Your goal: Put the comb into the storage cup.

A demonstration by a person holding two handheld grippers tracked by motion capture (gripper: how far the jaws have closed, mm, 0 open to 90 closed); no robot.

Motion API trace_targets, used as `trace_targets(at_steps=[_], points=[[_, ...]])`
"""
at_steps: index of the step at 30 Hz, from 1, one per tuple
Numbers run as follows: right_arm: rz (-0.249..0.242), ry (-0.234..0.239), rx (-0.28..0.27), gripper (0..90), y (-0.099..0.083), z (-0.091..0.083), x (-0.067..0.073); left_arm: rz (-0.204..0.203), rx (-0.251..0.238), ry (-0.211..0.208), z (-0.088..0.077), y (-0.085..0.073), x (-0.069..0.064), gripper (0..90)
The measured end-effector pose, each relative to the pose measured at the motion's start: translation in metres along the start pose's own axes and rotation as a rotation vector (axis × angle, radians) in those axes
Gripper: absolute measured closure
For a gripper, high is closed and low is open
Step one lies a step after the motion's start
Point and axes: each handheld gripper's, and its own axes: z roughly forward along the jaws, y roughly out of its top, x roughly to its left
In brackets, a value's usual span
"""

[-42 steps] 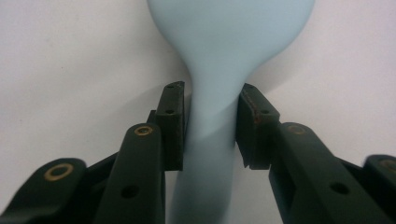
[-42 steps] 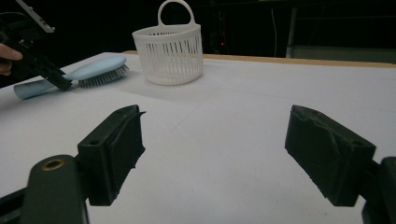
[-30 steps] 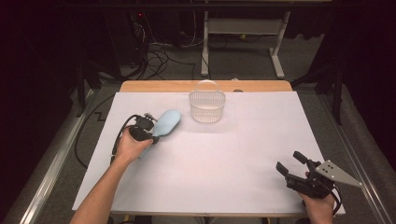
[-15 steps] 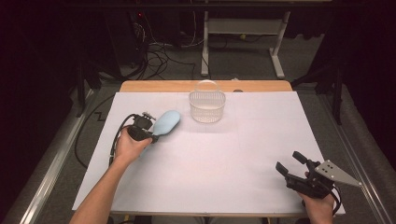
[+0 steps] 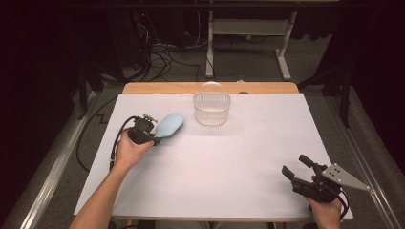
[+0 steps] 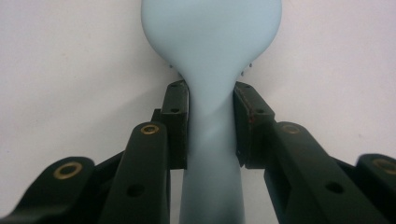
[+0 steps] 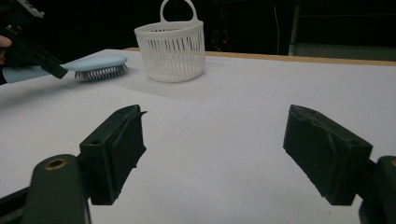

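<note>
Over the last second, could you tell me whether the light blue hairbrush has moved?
No. The hairbrush, clamped in the left gripper, sits at the same spot left of the white basket in the high view.

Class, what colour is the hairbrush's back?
Pale blue; the hairbrush shows it best in the left gripper view.

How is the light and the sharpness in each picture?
High view: the white table is bright, the room behind dark, all sharp. Left gripper view: the blue brush in the left claw is close and soft. Right gripper view: the right claw is slightly blurred; the basket is sharper.
</note>
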Motion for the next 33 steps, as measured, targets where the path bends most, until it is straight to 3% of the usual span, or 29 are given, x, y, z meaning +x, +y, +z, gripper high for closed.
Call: trace_targets(at_steps=[10, 33], points=[[0.000, 0.002, -0.001, 20.6, 0.000, 0.000, 0.000, 0.012, -0.030, -0.005, -0.008, -0.003, -0.003, 69.2], [0.004, 0.004, -0.004, 20.5, 0.001, 0.002, 0.000, 0.080, -0.117, -0.059, -0.025, -0.013, -0.032, 69.2]])
